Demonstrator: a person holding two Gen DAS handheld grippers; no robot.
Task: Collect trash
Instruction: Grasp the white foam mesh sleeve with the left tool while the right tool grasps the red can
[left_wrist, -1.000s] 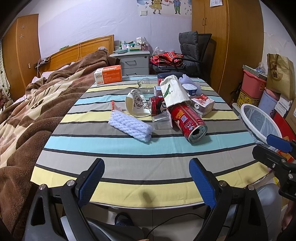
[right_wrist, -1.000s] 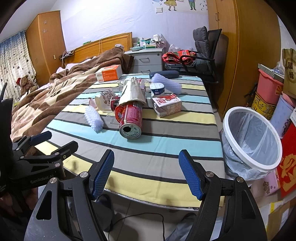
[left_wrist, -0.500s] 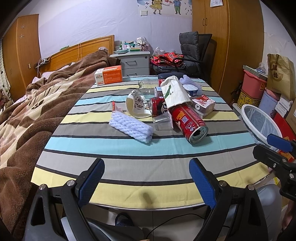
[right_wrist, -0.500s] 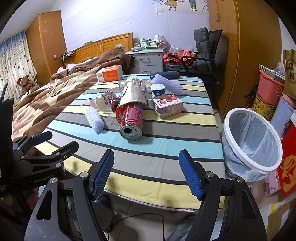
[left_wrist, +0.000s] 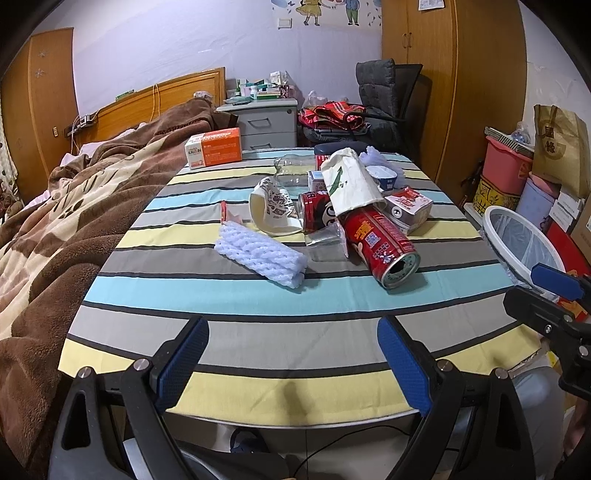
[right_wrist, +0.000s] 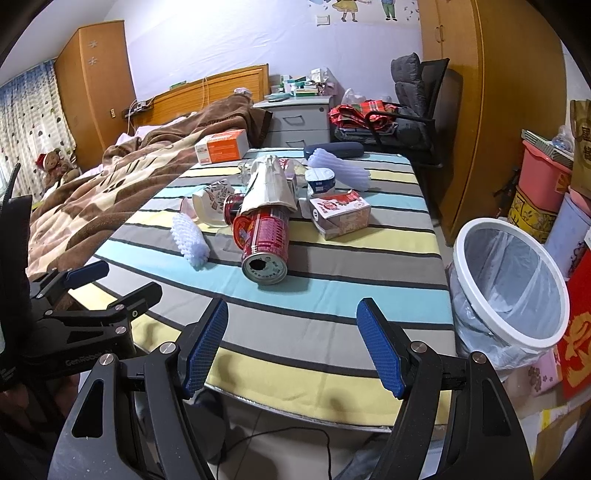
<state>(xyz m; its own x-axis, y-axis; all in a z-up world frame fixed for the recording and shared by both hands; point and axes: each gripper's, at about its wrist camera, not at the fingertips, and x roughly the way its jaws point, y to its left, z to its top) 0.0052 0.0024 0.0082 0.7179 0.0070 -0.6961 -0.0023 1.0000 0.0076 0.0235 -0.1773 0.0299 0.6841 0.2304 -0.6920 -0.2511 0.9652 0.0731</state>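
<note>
Setting: bedroom; striped cloth-covered table beside a bed with a brown blanket.
Left gripper: blue-padded jaws spread wide, holding nothing, poised over the table's near edge.
Right gripper: jaws likewise wide apart and empty, at the near edge; the bin lies to its right.
Trash: heap at mid-table, well apart from both grippers: red drink can on its side, white foam net sleeve, crumpled paper bag, small red-and-white carton, paper cup.
Bin: white-rimmed wastebasket with clear liner, on the floor off the table's right side; seemingly empty.
Progress: judged not yet begun; every item remains on the table.
</note>
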